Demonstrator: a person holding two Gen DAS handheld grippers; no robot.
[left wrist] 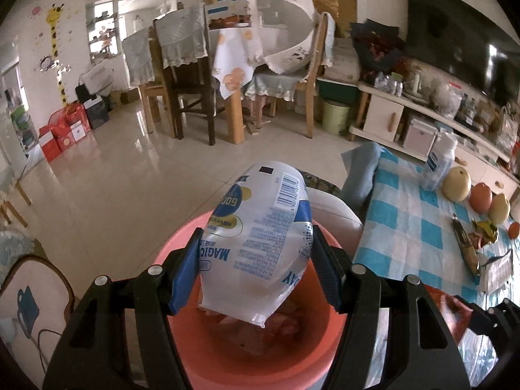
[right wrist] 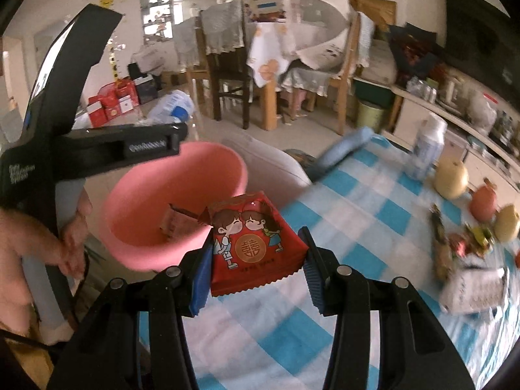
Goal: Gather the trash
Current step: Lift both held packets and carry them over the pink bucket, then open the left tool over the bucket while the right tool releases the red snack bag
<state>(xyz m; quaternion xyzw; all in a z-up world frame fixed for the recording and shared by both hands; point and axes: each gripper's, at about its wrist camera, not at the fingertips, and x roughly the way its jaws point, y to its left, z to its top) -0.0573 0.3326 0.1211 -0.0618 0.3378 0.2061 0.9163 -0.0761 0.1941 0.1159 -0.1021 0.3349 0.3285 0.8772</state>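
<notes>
My left gripper (left wrist: 255,269) is shut on a puffy white and blue plastic bag (left wrist: 260,227) with a barcode, held right above the pink bin (left wrist: 201,351). Crumpled reddish trash lies inside the bin. My right gripper (right wrist: 256,273) is shut on a red packet (right wrist: 253,247) printed with a cartoon couple. It hangs over the table's edge just right of the pink bin (right wrist: 143,195). In the right wrist view the left gripper's black body (right wrist: 97,149) reaches over the bin, with a person's hand (right wrist: 71,237) on its handle.
A blue and white checked tablecloth (left wrist: 406,221) carries a plastic bottle (left wrist: 438,165), round fruits (left wrist: 481,198), wrappers (left wrist: 468,247) and a white box (right wrist: 474,289). A pale seat (left wrist: 331,208) stands behind the bin. Dining chairs (left wrist: 191,81) and a TV cabinet (left wrist: 422,120) lie beyond.
</notes>
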